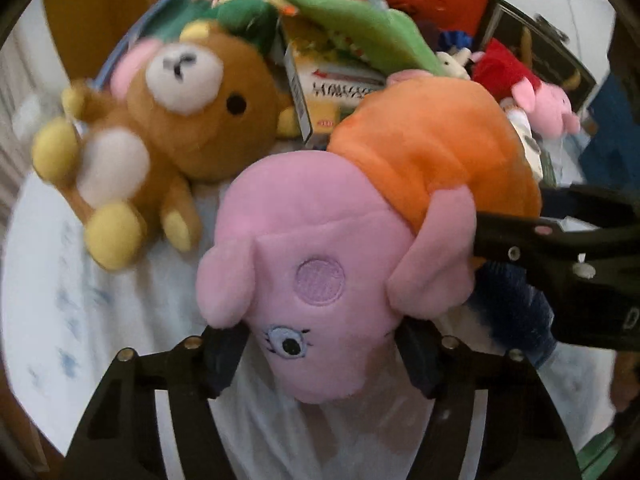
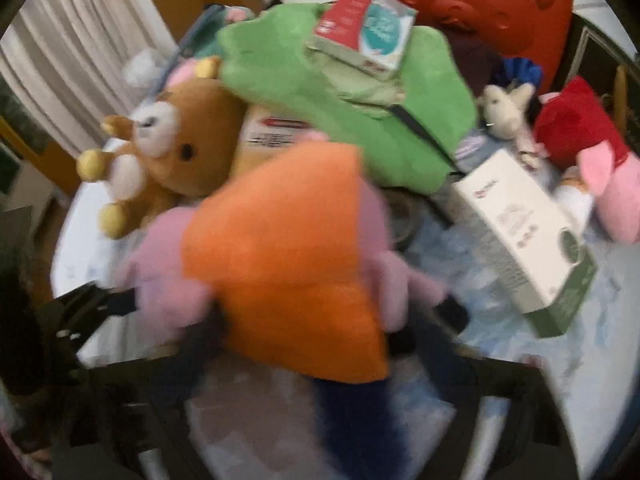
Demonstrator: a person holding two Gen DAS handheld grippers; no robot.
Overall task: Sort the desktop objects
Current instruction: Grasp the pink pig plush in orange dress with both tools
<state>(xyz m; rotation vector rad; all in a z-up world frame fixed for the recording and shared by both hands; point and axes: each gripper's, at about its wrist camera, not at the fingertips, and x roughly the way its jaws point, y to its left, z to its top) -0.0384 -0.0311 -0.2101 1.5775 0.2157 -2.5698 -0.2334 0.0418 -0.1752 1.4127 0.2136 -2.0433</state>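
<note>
Pink pig plush (image 1: pixel 316 280) in an orange dress, shown clamped at the head between the two pads of the left tongs (image 1: pixel 320 356) at the lower centre of the left wrist view. The right tongs (image 2: pixel 320 320) are seen at the lower centre of the right wrist view, closed on the plush's orange body and pink arms; the same tongs enter the left view from the right edge, touching one pink arm. The plush is thus held by both tongs above the pale blue-patterned tabletop (image 1: pixel 80 300). The step in hand is judged to be the lifting of this plush out of the pile; the next move would call for one grip to be released and a place to be chosen among like toys. Behind are shown a brown bear plush (image 1: pixel 172 120), a green plush (image 2: pixel 340 112), a red and pink plush (image 2: pixel 592 160) and a white box (image 2: pixel 524 236). Print on the boxes is blurred and cannot be read.
</note>
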